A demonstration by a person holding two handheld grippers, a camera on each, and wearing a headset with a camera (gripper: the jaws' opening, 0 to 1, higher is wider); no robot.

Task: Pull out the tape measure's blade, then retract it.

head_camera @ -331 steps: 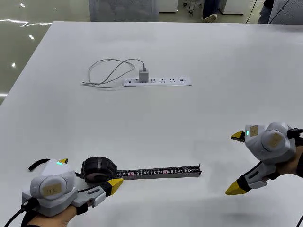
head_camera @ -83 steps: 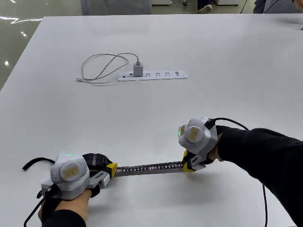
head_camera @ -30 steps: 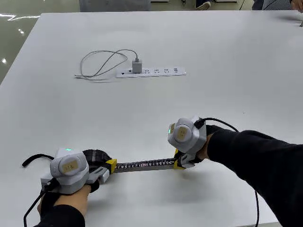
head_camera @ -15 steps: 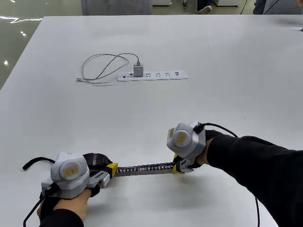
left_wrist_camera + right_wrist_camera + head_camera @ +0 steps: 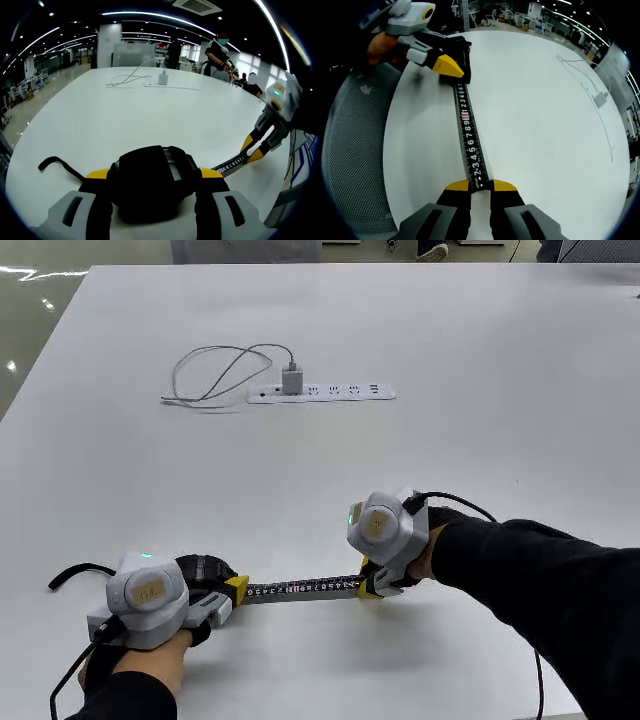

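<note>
Head view first: where is the tape measure (image 5: 205, 573)?
— It lies on the white surface (image 5: 450, 390), close to the person, on the left. The left gripper (image 5: 228, 582) has it: the jaws stand one on each side of the black case and press on it.
— Does the left gripper view agree?
— Yes. There the case sits between the two yellow-tipped jaws, and they touch its sides. A black strap (image 5: 57, 164) lies loose on the surface just left of it.
— And the blade (image 5: 305, 587)?
— It is out of the case and lies flat on the surface, running to the right. Its far end is at the right gripper (image 5: 367, 590).
— How do the jaws of that one stand?
— In the right gripper view they are almost together and pinch the end of the blade between the yellow tips. The numbers on the blade run away from them, up to the case.
— What else is on the surface?
— A white power strip (image 5: 325, 392) with a charger (image 5: 292, 380) plugged in and a grey cable (image 5: 220, 375) in loops, well apart from the grippers, toward the far side. A black sleeve (image 5: 540, 580) comes in from the right.
</note>
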